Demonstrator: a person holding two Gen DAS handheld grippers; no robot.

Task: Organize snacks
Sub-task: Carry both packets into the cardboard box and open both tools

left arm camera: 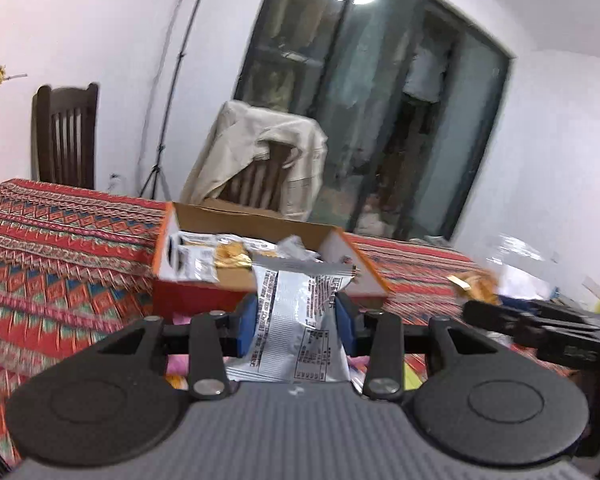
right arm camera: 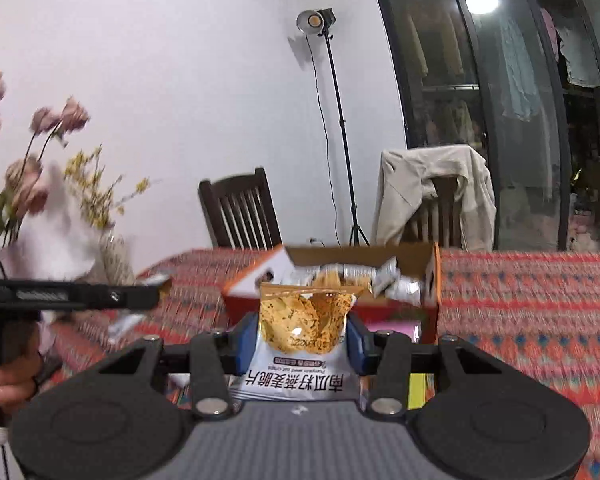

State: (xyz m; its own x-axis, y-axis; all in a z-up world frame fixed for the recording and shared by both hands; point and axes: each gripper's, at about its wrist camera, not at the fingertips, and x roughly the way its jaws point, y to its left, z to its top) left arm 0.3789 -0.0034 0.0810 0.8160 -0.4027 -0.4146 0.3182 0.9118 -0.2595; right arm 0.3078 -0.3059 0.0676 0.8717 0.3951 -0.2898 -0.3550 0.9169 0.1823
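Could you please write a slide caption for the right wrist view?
Right gripper holds a snack packet before the open box on the patterned table.

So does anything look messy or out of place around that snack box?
Inside the orange box the packets lie jumbled and crumpled rather than stacked. One packet lies loose on the tablecloth outside it.

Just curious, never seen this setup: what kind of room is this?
Probably a lived-in home dining room: a table under a red patterned cloth, dark wooden slatted chairs, and a vase of pink and yellow flowers.
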